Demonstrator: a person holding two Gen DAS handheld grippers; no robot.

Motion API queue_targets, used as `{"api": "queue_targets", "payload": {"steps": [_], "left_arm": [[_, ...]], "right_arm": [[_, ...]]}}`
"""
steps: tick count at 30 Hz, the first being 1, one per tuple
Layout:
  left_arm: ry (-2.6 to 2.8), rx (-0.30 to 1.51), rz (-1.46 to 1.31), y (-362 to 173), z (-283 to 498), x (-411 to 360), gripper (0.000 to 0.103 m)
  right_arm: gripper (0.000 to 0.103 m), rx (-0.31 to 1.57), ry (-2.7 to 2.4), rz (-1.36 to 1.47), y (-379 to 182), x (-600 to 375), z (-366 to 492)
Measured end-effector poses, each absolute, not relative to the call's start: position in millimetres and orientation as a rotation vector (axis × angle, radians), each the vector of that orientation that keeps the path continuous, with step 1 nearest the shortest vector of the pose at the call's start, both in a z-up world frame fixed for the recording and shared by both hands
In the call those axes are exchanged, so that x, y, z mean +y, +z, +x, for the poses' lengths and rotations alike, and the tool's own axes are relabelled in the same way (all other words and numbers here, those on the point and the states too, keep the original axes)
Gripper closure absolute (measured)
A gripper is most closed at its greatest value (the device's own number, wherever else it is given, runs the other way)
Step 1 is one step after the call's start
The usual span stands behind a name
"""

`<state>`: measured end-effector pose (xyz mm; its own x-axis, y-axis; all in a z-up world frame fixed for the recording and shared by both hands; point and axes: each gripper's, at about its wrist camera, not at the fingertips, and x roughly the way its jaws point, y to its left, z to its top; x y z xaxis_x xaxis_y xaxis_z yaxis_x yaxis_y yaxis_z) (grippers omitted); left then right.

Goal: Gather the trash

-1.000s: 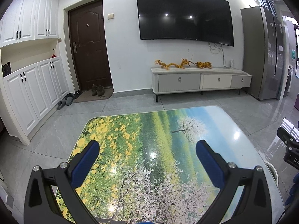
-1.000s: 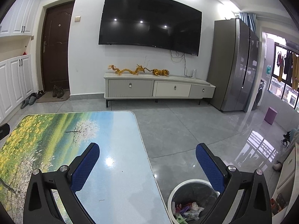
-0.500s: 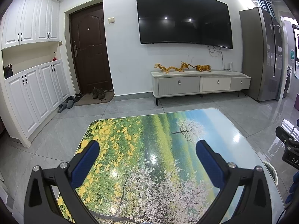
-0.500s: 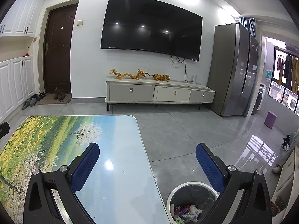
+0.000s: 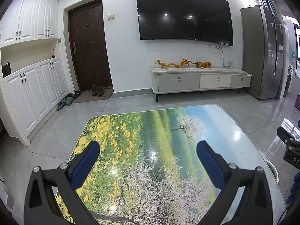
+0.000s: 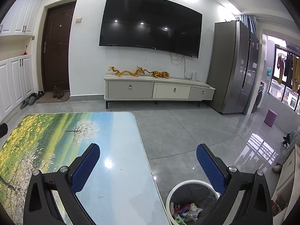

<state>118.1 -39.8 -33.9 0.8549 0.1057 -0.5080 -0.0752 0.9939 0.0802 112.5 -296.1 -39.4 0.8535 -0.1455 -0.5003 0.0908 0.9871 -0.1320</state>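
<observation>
Home living room: wall television (image 5: 184, 16), drawer cabinet (image 5: 200, 80), shoes (image 5: 97, 90).

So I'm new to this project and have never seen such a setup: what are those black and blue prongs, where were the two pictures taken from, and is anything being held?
A person carries one tool in each hand, each with a camera looking forward along its two blue-padded fingers. One picture comes from the left hand-held gripper, above the table with the printed landscape top. The other comes from the right hand-held gripper, over the table's edge and the trash bin on the floor, which holds crumpled wrappers. Both are open and hold nothing.
</observation>
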Motion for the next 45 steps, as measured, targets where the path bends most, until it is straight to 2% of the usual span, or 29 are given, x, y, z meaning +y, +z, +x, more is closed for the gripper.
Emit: {"api": "queue_targets", "payload": {"steps": [45], "left_arm": [[0.086,0.531,0.049,-35,107,-36,0.0]], "right_arm": [[0.0,0.52,-0.174,-0.139,-33,-301,98]]}}
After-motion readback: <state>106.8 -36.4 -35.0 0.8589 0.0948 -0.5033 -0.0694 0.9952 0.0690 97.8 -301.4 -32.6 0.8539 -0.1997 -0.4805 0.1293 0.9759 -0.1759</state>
